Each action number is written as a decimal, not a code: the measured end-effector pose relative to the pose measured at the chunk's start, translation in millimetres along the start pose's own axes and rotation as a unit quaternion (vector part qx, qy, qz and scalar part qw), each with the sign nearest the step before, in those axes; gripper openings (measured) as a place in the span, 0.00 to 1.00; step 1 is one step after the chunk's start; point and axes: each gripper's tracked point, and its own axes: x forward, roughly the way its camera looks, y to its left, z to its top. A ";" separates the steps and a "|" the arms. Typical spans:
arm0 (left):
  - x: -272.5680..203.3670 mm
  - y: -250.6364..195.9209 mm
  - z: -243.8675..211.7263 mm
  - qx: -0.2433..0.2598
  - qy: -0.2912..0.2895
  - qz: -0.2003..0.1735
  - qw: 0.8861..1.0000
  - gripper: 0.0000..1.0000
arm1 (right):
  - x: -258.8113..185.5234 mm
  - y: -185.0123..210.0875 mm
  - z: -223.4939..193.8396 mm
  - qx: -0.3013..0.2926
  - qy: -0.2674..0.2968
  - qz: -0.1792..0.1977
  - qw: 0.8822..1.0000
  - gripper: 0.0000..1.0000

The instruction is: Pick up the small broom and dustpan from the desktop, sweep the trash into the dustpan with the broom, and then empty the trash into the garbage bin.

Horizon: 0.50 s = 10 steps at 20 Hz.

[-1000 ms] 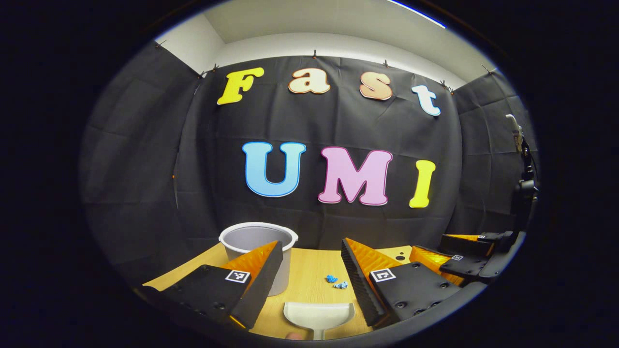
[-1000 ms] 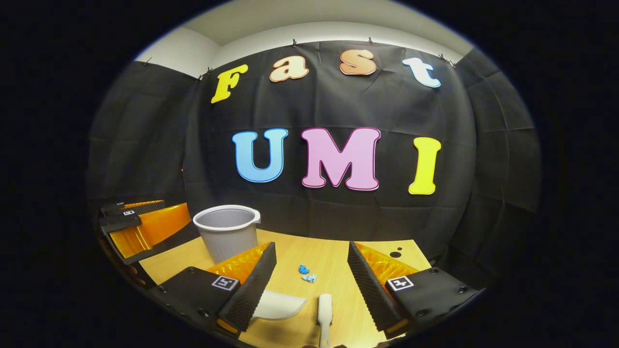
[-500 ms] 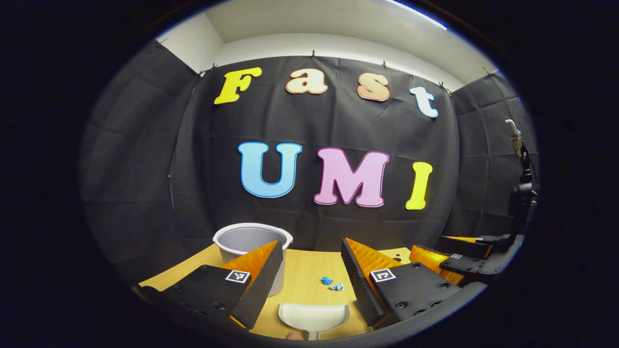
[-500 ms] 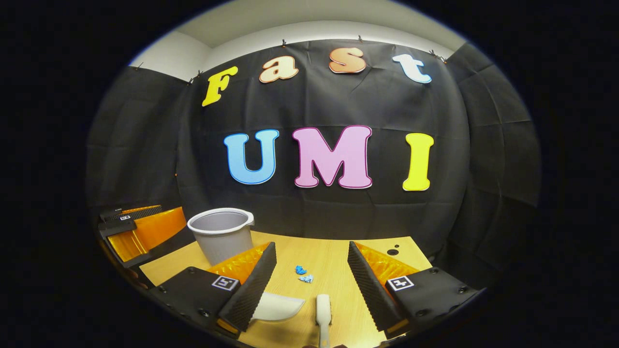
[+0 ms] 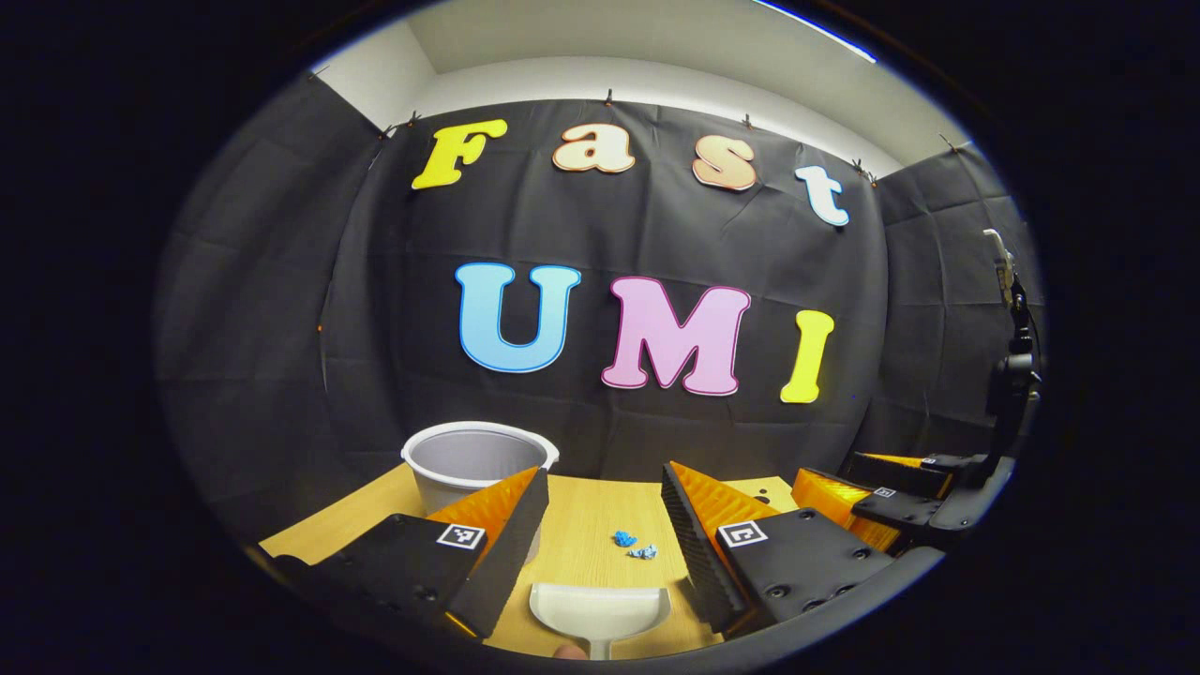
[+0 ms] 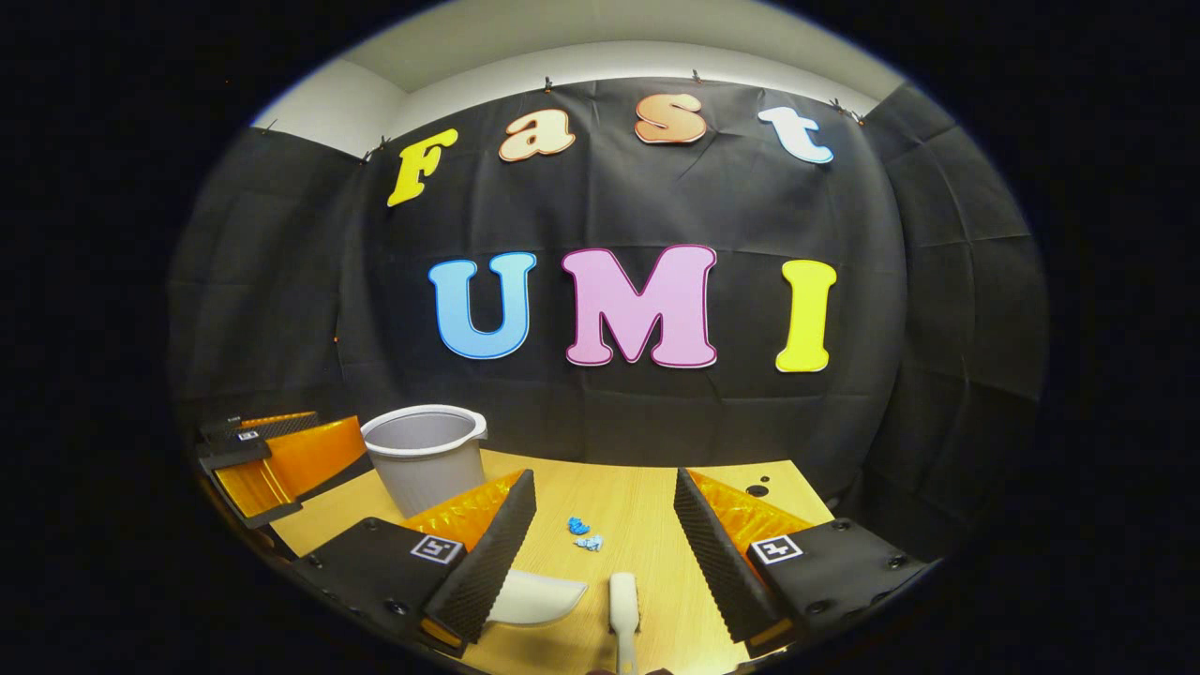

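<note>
Both tools stand open, holding nothing. The dustpan [image 5: 600, 605] lies on the desk [image 5: 581, 525] below the left tool [image 5: 600, 553]; the broom [image 6: 623, 600] below the right tool [image 6: 605, 553]. Both look light, rigid plastic (likely slippery); grip handles. Trash [image 5: 633, 544] sits near the bin [image 5: 473, 459].

The dustpan [image 5: 600, 607], a small white scoop, lies flat on the wooden desktop [image 5: 581, 534] with its wide mouth turned toward the trash [image 5: 632, 545] and its short handle pointing away from it. The trash is two small crumpled blue scraps lying just beside each other, a little beyond the dustpan's mouth. The small broom [image 6: 623, 607], white and slim, lies flat just to the right of the dustpan, its head end toward the trash. The garbage bin [image 5: 474, 467], a pale grey round tub, stands upright and open-topped beyond the dustpan, to its left.
</note>
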 end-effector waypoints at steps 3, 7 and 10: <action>-6.5 11.9 -7.4 -0.021 0.010 0.001 1.000 0.73 | -5.2 4.8 -0.3 0.004 0.004 -0.009 1.000 0.95; -21.0 27.0 -0.2 0.003 -0.008 -0.014 1.000 0.73 | -12.6 11.5 6.5 -0.016 -0.006 -0.033 0.999 0.95; -31.4 27.6 3.2 -0.004 -0.020 -0.040 0.999 0.73 | -22.6 16.3 15.0 -0.037 -0.019 -0.059 0.997 0.95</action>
